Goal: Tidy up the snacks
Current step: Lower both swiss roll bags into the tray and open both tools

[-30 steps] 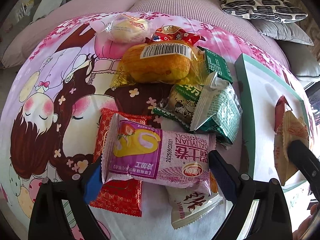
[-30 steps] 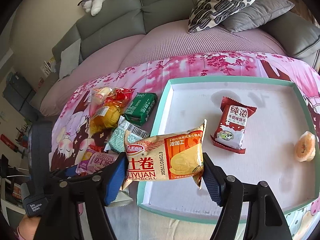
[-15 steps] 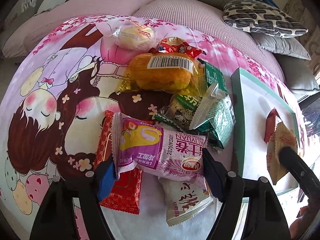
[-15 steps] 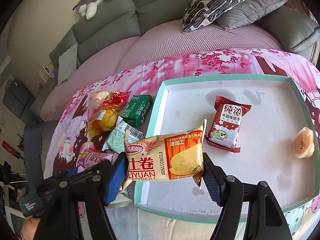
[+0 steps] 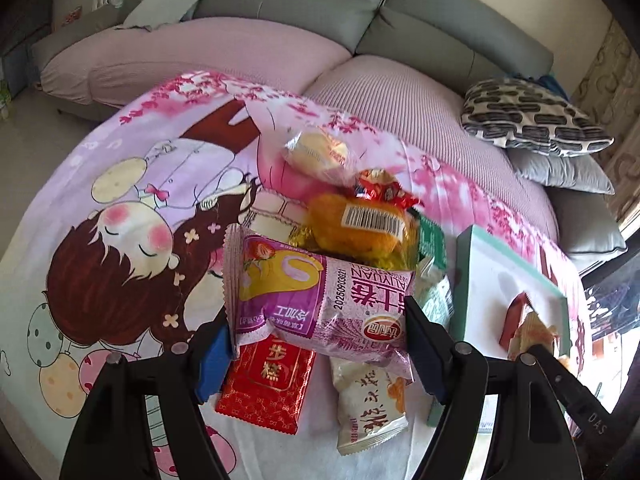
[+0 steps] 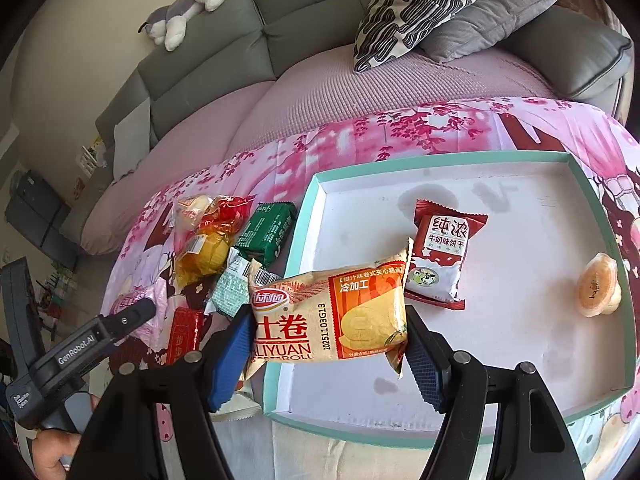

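Note:
A purple swiss-roll pack (image 5: 320, 300) hangs above the pile of snacks, gripped at both ends by my left gripper (image 5: 316, 332), which is shut on it. Under it lie a red pack (image 5: 268, 376) and a white pack (image 5: 368, 404). My right gripper (image 6: 324, 344) is shut on an orange swiss-roll pack (image 6: 332, 312), held over the left part of the teal-rimmed white tray (image 6: 300, 232). In the tray lie a red milk-biscuit pack (image 6: 440, 256) and an orange jelly cup (image 6: 598, 288).
Left of the tray a yellow cake (image 6: 204, 256), a green pack (image 6: 266, 230) and other wrapped snacks are heaped on the pink cartoon cloth (image 5: 120, 220). A grey sofa with a patterned cushion (image 6: 420, 4) stands behind. A hand (image 6: 52, 456) holds the left gripper's handle.
The left gripper closed on the purple pack and lifted it off the red and white packs. The right gripper kept still with the orange pack.

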Demonstrator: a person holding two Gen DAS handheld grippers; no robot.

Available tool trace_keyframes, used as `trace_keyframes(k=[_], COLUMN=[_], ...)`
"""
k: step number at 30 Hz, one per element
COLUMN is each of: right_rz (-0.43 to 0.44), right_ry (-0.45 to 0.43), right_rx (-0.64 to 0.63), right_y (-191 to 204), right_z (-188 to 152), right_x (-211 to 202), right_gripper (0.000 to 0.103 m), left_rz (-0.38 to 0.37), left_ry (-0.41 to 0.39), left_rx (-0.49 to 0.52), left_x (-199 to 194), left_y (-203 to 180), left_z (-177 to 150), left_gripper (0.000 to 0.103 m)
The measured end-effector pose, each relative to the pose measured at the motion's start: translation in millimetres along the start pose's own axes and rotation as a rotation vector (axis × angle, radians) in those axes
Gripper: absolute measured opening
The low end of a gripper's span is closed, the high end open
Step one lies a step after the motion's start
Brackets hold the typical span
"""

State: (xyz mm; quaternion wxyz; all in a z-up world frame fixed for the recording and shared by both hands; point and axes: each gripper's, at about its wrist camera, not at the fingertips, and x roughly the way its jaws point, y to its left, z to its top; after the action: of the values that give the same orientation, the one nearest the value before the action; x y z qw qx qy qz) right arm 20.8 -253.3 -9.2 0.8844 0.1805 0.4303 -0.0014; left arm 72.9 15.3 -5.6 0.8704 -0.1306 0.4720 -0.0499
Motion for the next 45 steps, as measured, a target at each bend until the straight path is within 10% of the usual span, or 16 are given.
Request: trace_keyframes(k=[19, 29, 45], right_rz=[-0.257, -0.244, -0.314], right_ry=[-0.143, -0.245, -0.155], right_rx=[0.313, 0.283, 0.204], right_y=[-135.1, -141.7, -136.8], right_z=[22.0, 38.7, 39.5], right_x=[-50.6, -41.5, -1.0], right_gripper=[0.074, 0.074, 0.076], left_rz=[-0.191, -0.166, -0.118], left_ry=[-0.057, -0.082, 0.015], left_rx=[0.332, 0.465, 0.482], left_x=[-4.9, 41.7, 100.3], left_y=[-143.0, -195.1, -203.9], left_z=[-12.0, -10.4, -15.5], left_gripper=[0.078, 0.078, 0.079])
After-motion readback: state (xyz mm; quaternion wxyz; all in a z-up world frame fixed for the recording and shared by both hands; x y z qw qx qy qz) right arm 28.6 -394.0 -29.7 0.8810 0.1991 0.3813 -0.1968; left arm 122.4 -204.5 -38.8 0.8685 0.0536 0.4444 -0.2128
